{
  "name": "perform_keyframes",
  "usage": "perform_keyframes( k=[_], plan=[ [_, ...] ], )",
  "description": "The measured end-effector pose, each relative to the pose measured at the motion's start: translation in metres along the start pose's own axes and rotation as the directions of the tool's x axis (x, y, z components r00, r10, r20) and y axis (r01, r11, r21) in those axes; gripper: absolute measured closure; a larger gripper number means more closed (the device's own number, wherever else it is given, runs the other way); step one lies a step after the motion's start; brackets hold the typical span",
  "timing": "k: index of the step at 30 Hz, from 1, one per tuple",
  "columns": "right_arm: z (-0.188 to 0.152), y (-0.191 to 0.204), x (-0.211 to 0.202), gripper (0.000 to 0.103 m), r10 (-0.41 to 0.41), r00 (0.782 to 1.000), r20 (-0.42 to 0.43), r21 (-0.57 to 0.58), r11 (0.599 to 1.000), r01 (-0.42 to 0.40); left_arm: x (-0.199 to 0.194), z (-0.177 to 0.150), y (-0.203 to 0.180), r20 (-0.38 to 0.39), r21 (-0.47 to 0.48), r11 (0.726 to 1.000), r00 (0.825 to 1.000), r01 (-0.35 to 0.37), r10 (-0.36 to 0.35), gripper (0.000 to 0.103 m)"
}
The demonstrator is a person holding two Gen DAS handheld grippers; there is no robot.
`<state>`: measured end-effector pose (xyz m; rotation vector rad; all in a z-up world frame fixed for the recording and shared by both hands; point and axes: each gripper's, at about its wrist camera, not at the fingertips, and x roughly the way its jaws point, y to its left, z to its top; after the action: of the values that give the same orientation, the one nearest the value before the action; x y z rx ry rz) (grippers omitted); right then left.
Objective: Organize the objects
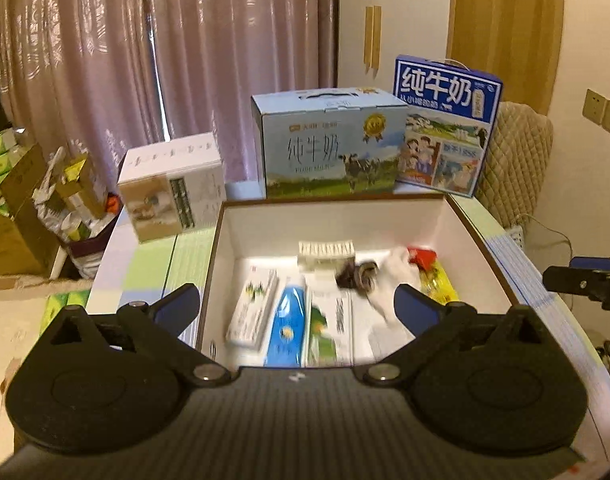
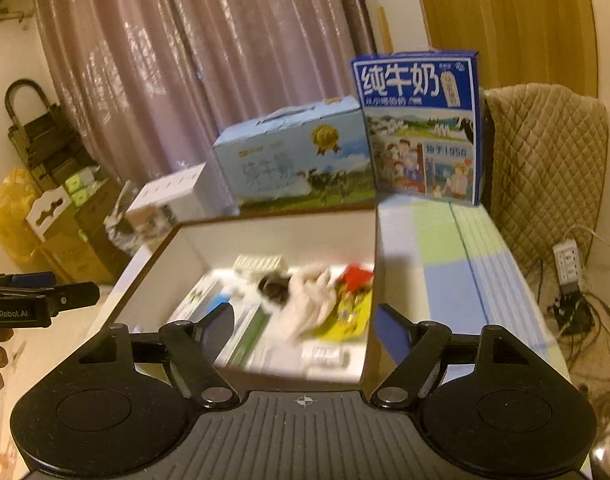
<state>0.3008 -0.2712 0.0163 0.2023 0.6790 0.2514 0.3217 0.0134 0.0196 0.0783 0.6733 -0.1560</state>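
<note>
Left wrist: left tool (image 1: 297,306) spread, holding nothing, poised over the open white box (image 1: 481,240) — small packets, a blue pouch (image 1: 285,324) and white cloth (image 1: 397,272) lie loose inside, likely gathered there for sorting. Milk cartons (image 1: 329,144) line the table's far edge; curtain behind.

Right wrist: right tool (image 2: 301,330) also spread and empty, straddling the box's right wall (image 2: 371,300). Checked tablecloth (image 2: 445,264) — cluttered room, cables on the floor.
</note>
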Motion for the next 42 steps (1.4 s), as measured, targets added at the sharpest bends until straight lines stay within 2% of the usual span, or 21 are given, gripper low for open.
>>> perform_keyframes(
  k=[8,14,30,42],
  plan=[
    [-0.035,0.029,-0.052,0.029,0.027,0.998,-0.053,0.022,0.999,-0.026,-0.062,-0.039,-0.006,-0.083,-0.081,0.997,0.996,0.010,-0.017,0.001],
    [-0.061,0.051,-0.086,0.029,0.027,0.996,-0.084,-0.001,1.000,-0.027,-0.101,-0.063,-0.015,-0.117,-0.093,0.996,0.993,0.005,-0.016,0.001],
    [-0.115,0.101,-0.161,0.029,0.051,0.993,-0.107,-0.070,0.996,-0.059,-0.191,-0.118,-0.035,-0.136,-0.092,0.996,0.991,-0.007,-0.006,0.001],
    [-0.138,0.112,-0.198,0.029,0.042,0.995,-0.091,-0.066,0.997,-0.048,-0.235,-0.141,-0.044,-0.122,-0.090,0.996,0.993,-0.009,-0.002,0.001]
  ],
)
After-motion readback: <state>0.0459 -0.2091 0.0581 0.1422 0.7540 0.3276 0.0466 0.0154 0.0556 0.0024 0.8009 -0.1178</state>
